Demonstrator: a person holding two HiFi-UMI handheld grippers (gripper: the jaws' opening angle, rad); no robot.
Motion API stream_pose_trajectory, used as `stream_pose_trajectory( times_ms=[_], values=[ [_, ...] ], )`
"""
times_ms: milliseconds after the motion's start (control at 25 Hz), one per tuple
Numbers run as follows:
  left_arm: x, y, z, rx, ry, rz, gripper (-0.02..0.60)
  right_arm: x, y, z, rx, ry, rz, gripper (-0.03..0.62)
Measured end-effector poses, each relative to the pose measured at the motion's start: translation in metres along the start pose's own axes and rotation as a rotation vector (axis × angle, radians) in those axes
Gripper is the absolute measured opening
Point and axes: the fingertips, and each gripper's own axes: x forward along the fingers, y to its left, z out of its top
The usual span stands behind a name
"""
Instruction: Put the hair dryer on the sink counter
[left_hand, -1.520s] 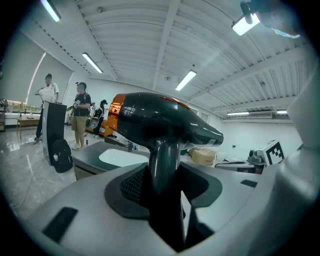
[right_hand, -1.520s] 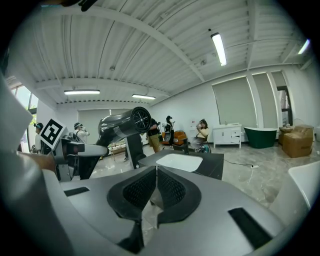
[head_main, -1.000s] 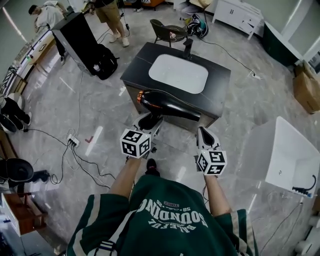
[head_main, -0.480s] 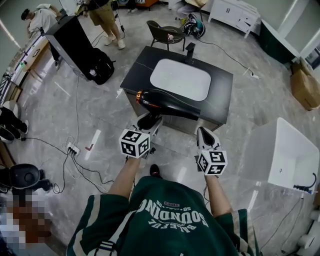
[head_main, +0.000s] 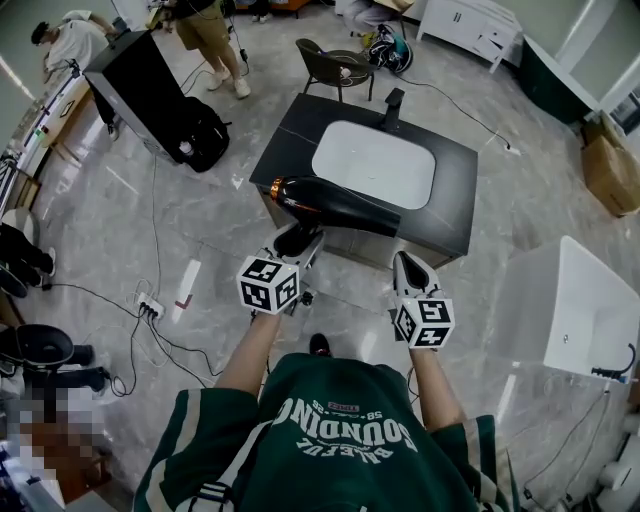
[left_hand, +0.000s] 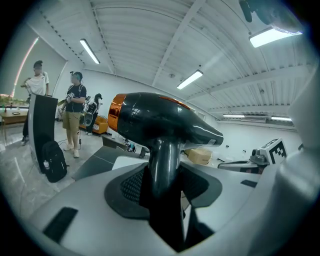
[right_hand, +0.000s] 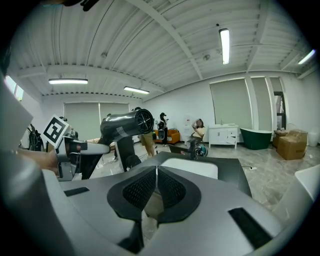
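In the head view the hair dryer (head_main: 335, 205) now reaches further across the sink counter (head_main: 455, 200), just ahead of the left gripper (head_main: 296, 243), whose own view shows its jaws clamped on the dryer's handle, while the right gripper (right_hand: 156, 187) shows in its view pressed together, empty.

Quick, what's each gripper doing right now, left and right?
Left gripper: closed on the hair dryer, gripping its handle.
Right gripper: closed, holding nothing.
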Motion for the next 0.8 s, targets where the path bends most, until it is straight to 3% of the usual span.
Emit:
stream_pose_trajectory(
  times_ms=[280,800],
  values=[
    [-0.007,0.039,0.009,-0.002,-0.01,0.02,0.19,0.019,0.022,0.002,-0.007,0.003,0.004,0.044],
    [0.017,0.067,0.009,-0.032,-0.001,0.03,0.189,0.047,0.003,0.003,-0.004,0.002,-0.012,0.044]
  ],
)
